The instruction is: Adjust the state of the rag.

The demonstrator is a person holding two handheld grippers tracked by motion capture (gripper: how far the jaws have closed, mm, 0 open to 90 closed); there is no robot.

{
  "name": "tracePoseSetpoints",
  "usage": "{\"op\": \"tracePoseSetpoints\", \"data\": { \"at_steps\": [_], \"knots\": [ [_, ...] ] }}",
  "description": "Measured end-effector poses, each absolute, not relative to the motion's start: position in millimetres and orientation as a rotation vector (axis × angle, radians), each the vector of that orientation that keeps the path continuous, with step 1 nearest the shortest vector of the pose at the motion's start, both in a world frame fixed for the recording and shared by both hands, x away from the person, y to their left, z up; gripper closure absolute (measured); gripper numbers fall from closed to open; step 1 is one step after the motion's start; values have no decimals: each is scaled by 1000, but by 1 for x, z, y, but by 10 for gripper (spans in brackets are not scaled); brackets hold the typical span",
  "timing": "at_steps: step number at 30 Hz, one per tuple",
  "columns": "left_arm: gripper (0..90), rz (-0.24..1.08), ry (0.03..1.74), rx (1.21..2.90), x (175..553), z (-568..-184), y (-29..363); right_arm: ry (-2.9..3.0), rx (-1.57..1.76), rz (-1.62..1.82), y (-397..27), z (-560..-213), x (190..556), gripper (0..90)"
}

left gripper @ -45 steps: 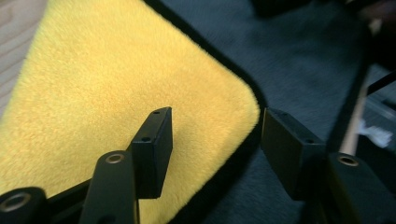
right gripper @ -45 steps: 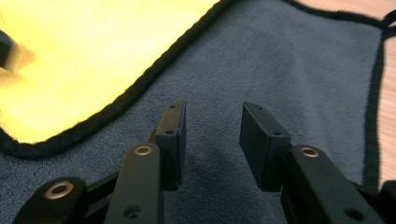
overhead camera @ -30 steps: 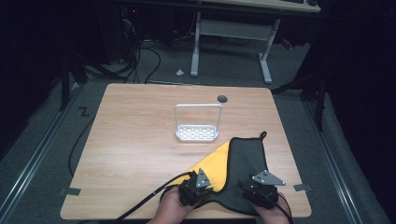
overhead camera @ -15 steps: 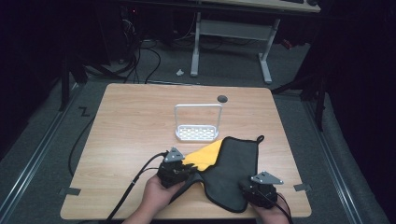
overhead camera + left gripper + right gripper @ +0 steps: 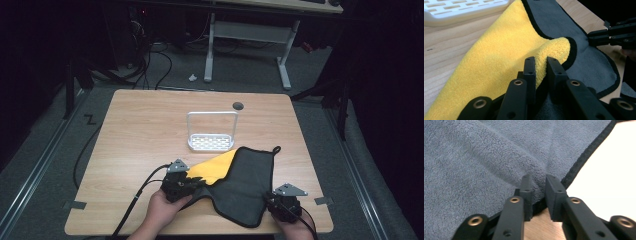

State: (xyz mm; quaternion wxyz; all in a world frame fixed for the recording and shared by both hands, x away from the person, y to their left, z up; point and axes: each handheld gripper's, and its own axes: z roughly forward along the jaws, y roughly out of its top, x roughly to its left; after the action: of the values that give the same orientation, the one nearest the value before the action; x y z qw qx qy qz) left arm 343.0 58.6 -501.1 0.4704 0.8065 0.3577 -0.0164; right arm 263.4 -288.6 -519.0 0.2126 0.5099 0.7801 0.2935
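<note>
So nearest you, your right gripper (image 5: 284,204) sits at the table's near edge, about 5 o'clock. Its jaws have just been closing and they're now pinched on the near hem of the grey-and-yellow microfibre towel with black trim (image 5: 245,185); in the right gripper view (image 5: 537,185) you can see grey pile bunched between the pads. Your left gripper (image 5: 181,184) is a bit farther in, around 7 o'clock, jaws nearly together and clamped on a folded-over corner, yellow side up, as the left gripper view (image 5: 541,71) shows.

The relation that matters: the towel lies between your two grippers and runs away from you toward 12 to 1 o'clock, its long axis roughly near-to-far with the hanging loop (image 5: 275,149) at the far end. The turned-back yellow flap points from your left gripper toward 1 o'clock. I'd guess you're mid-fold, so the left hand is the one placed to carry that corner across while the right just anchors the hem. Keep the right pinch low or the whole thing will likely drag.

Just beyond the flap, at 12 o'clock, sits the small white perforated plastic tray with a tall wire handle (image 5: 211,142). It looks empty, and the yellow edge is close to its near rim, maybe touching, can't quite tell. Farther on is bare light wooden table (image 5: 145,120) and a round cable hole (image 5: 238,106).
</note>
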Motion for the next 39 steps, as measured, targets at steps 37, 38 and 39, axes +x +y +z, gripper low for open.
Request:
{"op": "tracePoseSetpoints", "data": {
  "at_steps": [37, 38, 39],
  "knots": [
    [647, 218, 1142, 1870, 372, -505, 146, 2032, 1461, 846, -322, -507, 251, 722],
    [649, 240, 1115, 1936, 368, -507, 139, 2028, 1457, 856, -321, -505, 252, 713],
    [652, 248, 1095, 1980, 364, -510, 133, 2036, 1447, 866, -318, -505, 254, 696]
  ]
}}
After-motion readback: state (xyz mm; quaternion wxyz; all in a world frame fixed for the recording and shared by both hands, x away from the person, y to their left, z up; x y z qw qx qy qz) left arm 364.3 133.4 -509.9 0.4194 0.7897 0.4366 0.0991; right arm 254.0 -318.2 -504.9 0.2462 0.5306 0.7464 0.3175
